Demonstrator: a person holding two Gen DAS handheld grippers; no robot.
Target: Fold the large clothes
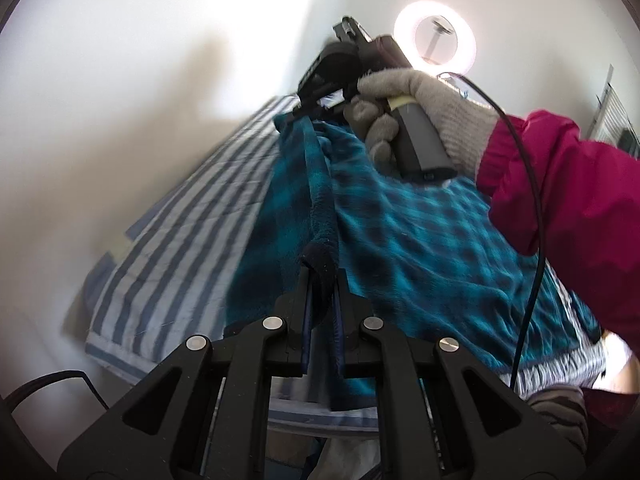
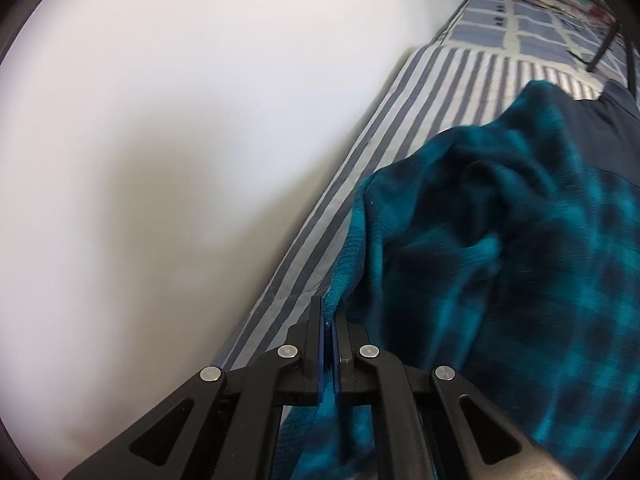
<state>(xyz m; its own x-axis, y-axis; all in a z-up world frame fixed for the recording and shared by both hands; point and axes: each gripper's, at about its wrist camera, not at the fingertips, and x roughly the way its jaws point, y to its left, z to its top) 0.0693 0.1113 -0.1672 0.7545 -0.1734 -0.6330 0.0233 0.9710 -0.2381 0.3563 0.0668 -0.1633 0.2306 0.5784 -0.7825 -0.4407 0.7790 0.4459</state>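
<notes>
Both tools clamp the teal plaid garment (image 1: 420, 240) above the striped bed (image 1: 168, 248): left tool (image 1: 322, 280), right tool (image 2: 329, 320). Only the left view shows the gloved hand (image 1: 432, 120).

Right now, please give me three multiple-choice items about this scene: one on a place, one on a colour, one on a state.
1. Where does the plaid garment lie?
A. on a striped bed sheet
B. on a wooden floor
C. in a basket

2. What colour is the person's sleeve?
A. yellow
B. magenta
C. white

3. How is the right hand-held gripper?
A. wide open, holding nothing
B. shut on a cable
C. shut on the garment's edge

Key: 1 A, blue and white stripes show beside the cloth; 2 B, seen behind the grey glove; 3 C, teal fabric sits pinched between its pads.
</notes>
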